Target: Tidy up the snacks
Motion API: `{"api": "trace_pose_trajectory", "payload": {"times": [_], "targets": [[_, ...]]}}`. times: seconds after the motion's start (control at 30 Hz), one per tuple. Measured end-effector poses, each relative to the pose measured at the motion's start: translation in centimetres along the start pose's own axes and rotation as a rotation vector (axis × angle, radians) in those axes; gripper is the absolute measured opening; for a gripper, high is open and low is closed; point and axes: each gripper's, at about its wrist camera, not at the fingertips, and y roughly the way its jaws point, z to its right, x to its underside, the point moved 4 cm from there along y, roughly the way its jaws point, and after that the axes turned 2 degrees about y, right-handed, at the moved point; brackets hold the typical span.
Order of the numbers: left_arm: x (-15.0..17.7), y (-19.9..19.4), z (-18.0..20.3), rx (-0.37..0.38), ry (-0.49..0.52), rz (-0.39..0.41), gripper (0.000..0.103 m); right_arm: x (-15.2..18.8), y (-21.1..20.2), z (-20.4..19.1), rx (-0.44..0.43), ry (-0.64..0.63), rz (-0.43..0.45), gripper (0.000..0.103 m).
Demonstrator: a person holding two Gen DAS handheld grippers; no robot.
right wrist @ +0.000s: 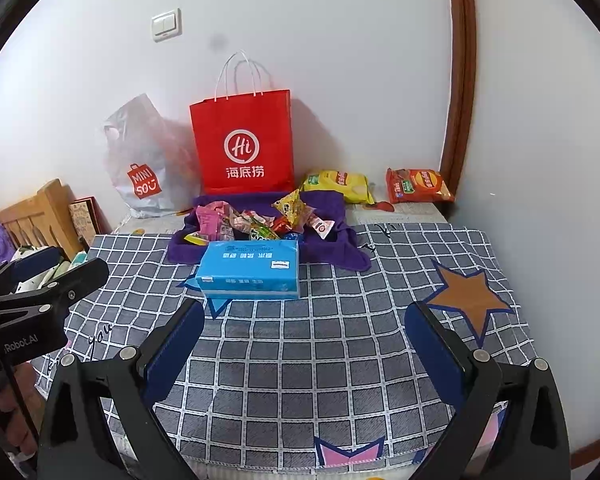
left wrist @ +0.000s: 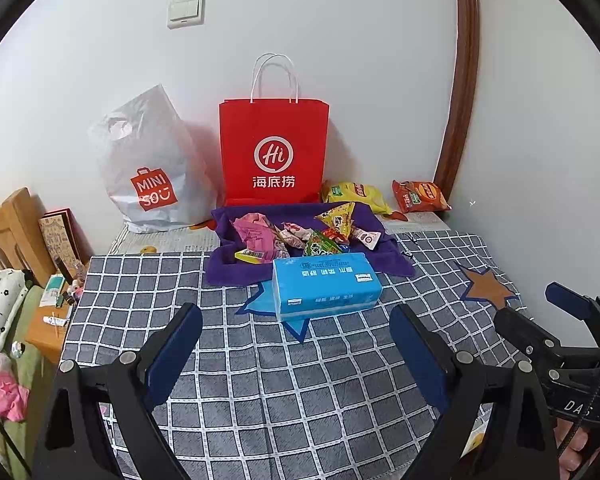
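Left gripper (left wrist: 296, 354): jaws stand wide apart, nothing between them, only the checked cloth (left wrist: 260, 392) of the counter beneath. Right gripper (right wrist: 304, 354): jaws wide, likewise nothing between them. In the left wrist view the right gripper shows at the right edge, beside the left jaws and apart from them.

Just ahead of both pairs of jaws, a blue tissue pack (left wrist: 326, 284) lies flat on the cloth, on a blue star print. Seen from the left wrist it sits centred between the jaw lines; from the right wrist it sits ahead of the left jaw. It touches neither gripper.

Directly behind the pack, touching or nearly touching its far edge, a purple towel (left wrist: 392, 258) is spread out. The snacks (left wrist: 300, 234) lie heaped in its middle: a pink packet (left wrist: 254, 232), a yellow triangular packet (left wrist: 338, 216), and several small wrappers, which overlap too much to count.

Beyond the towel to the right of the jaws, a yellow chip bag (left wrist: 358, 196) and an orange chip bag (left wrist: 420, 196) lie near the wall, apart from each other.

Farthest ahead, a red paper bag (left wrist: 274, 152) stands upright against the wall, handles up. Left of it a grey plastic bag (left wrist: 152, 168) stands beside it; the right wrist view shows the two overlapping.
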Motion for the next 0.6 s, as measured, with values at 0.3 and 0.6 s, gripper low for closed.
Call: {"api": "trace_pose_trajectory", "payload": {"times": [0.3,0.6], "targets": [[-0.06,-0.06,0.14,-0.001,0.003,0.0,0.095,-0.06,0.02,-0.12,-0.006,-0.001,0.003,0.099],[-0.03,-0.06,0.18,0.0,0.003,-0.001,0.095,-0.11,-0.05,-0.05,-0.006,0.005,0.006,0.099]]}}
